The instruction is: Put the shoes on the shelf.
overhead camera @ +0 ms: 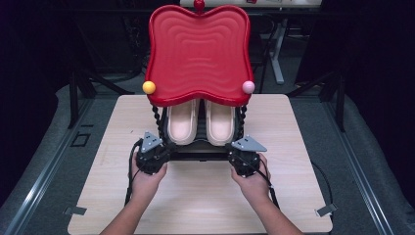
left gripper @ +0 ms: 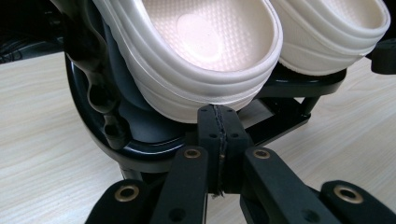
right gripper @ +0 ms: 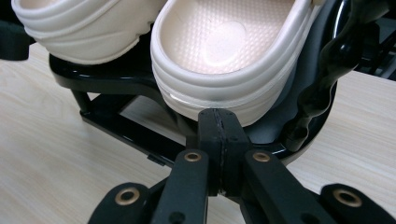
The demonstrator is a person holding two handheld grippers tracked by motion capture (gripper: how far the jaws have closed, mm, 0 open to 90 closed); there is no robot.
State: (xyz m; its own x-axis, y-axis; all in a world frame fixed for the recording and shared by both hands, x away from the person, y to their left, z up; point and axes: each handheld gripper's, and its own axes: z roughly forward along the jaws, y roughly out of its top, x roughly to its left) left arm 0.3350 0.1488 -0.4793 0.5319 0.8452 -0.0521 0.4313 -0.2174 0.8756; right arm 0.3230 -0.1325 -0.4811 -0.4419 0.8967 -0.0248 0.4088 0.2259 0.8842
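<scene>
A small black rack (overhead camera: 198,151) stands on the wooden table (overhead camera: 293,147), and a wavy red tray (overhead camera: 198,54) forms its top. Two cream slippers (overhead camera: 182,122) (overhead camera: 219,122) lie side by side on its lower shelf, heels toward me. My left gripper (overhead camera: 167,148) is at the shelf's front left corner. Its jaws are shut pad to pad with nothing between them, just below the left slipper's heel (left gripper: 196,70); the tips (left gripper: 218,114) nearly touch it. My right gripper (overhead camera: 234,148) mirrors this at the front right corner, shut and empty (right gripper: 218,116) under the right slipper's heel (right gripper: 224,60).
A yellow ball (overhead camera: 149,87) and a pink ball (overhead camera: 248,87) cap the tray's front corners, and a red ball (overhead camera: 198,4) its back. Twisted black posts (overhead camera: 156,120) carry the tray. Bare table lies left, right and in front of the rack. Dark stands and floor surround the table.
</scene>
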